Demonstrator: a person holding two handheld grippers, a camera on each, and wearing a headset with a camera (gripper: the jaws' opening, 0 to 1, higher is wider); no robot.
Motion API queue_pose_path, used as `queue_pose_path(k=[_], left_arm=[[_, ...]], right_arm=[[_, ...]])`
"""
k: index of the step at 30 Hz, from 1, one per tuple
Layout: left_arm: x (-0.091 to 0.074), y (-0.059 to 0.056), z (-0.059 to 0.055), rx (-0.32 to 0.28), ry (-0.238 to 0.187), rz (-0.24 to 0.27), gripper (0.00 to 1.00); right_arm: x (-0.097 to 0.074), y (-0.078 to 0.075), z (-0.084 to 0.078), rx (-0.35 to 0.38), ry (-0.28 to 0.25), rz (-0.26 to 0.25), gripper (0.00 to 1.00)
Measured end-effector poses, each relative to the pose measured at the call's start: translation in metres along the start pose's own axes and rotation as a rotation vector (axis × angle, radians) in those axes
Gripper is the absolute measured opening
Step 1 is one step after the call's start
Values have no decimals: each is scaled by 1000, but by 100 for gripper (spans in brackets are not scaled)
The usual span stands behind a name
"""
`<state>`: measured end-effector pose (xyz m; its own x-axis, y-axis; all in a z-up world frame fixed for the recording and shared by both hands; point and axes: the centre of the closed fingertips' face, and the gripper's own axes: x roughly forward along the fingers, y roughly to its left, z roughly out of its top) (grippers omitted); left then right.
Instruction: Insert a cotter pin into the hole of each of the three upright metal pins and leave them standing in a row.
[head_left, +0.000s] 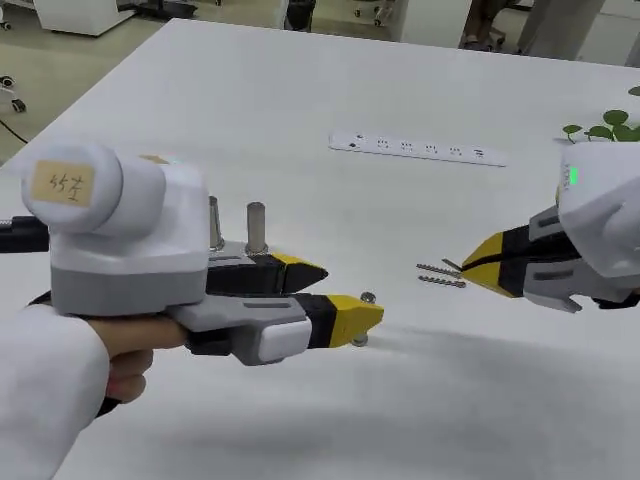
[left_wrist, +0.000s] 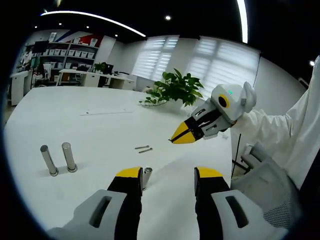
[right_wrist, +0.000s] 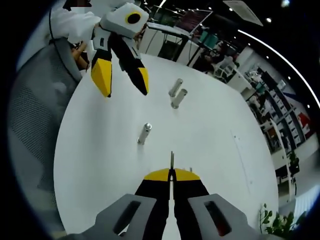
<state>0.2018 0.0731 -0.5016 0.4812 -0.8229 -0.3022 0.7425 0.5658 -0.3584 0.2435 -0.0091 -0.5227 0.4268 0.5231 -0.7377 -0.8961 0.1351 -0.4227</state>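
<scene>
Metal cotter pin (right_wrist: 171, 159) juts from between closed fingers (right_wrist: 158, 175).

A tan sticker (head_left: 62, 184) atop the white housing of the left gripper (head_left: 352, 293) bears handwriting, apparently "45" plus an unclear character.

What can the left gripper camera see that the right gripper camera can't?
Left gripper view: two loose cotter pins lying on the table, and the right gripper with its yellow tips together. Right gripper view: a cotter pin pinched in the right gripper's shut jaws, and the left gripper with its jaws open. Both: the three upright metal pins, two close together and one apart, on the white table.
</scene>
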Motion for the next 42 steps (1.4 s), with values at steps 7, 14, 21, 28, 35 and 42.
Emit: queue_pose_path(k=[7, 14, 21, 28, 35, 42], left_arm=[[9, -10, 3, -31, 9, -42, 27], [19, -18, 4, -53, 35, -88, 17], [27, -23, 5, -65, 46, -111, 12], [31, -29, 4, -50, 52, -125, 10], [33, -34, 0, -58, 62, -143, 7], [34, -35, -2, -63, 68, -148, 4]], right_arm=[[-4, 13, 8, -8, -29, -3, 0], [-9, 22, 17, -29, -49, -11, 0], [-13, 33, 31, -49, -75, -2, 0], [-14, 42, 40, -64, -94, 10, 0], [-14, 44, 43, -72, -96, 9, 0], [-11, 50, 46, -81, -99, 27, 0]])
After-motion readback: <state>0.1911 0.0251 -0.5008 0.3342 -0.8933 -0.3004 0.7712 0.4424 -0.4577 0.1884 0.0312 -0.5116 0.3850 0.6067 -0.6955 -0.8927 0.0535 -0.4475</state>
